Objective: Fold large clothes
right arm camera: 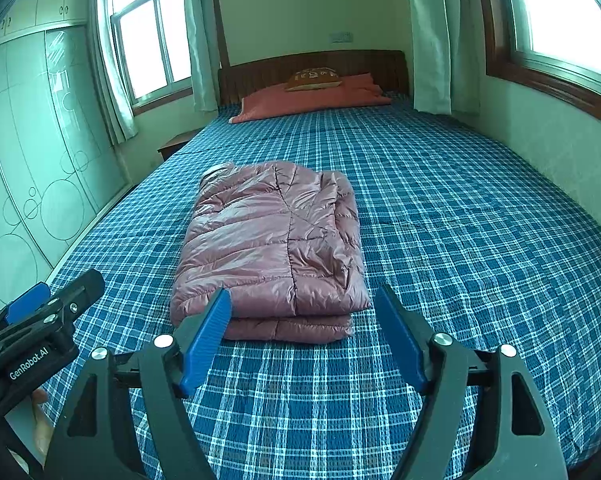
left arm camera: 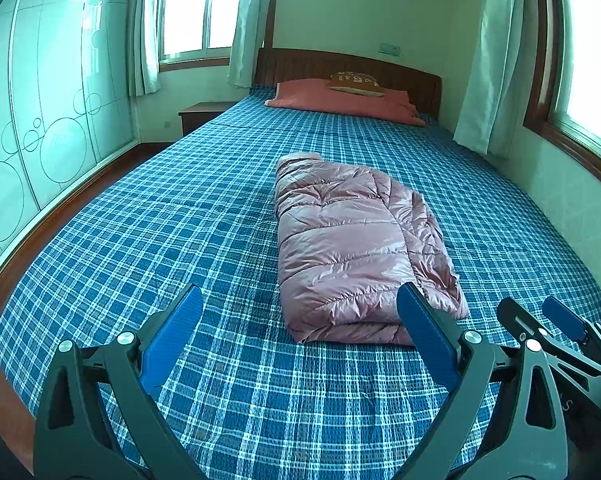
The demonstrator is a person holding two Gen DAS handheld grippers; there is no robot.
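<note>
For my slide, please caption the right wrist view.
Folded pink puffer jacket on plaid bed, open right tool before it.

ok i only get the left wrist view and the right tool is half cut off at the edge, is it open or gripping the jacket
observer: open. In the right wrist view the right tool has both fingers spread wide with nothing between them, and the jacket lies on the bed beyond it.
operator: and the jacket's near right corner, my own finger hides it
observer: that corner shows clearly in the right view: two layers lie stacked there, the puffy upper one over a thinner one beneath.
</note>
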